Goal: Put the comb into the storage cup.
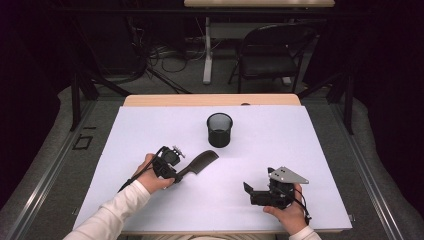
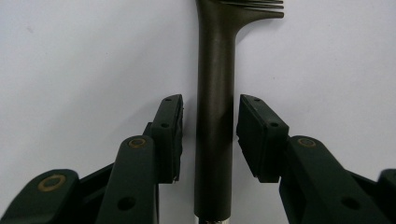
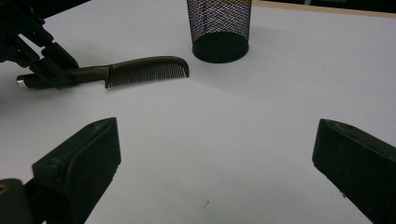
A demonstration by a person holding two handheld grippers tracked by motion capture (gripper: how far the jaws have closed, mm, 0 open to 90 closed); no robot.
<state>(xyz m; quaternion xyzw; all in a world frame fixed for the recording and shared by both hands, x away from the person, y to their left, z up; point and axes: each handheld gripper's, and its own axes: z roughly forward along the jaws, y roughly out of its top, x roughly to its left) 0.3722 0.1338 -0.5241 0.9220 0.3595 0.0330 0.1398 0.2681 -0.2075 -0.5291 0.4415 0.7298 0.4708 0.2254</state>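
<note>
A dark comb (image 1: 200, 162) lies flat on the white table cover, its teeth end pointing toward a black mesh cup (image 1: 220, 130). My left gripper (image 1: 179, 175) straddles the comb's handle (image 2: 215, 116); both pads (image 2: 170, 130) stand beside the handle with a thin gap on each side, so it is open. In the right gripper view the comb (image 3: 144, 70) lies at the upper left with the left gripper (image 3: 51, 70) at its handle end, and the cup (image 3: 219, 23) stands behind. My right gripper (image 1: 248, 192) rests at the front right, its jaws wide open (image 3: 215, 140) and holding nothing.
The white cover (image 1: 300, 150) spans the table, whose wooden edge (image 1: 210, 100) shows at the back. A black folding chair (image 1: 272, 50) and cables stand on the floor beyond. Bare white surface lies between the two grippers.
</note>
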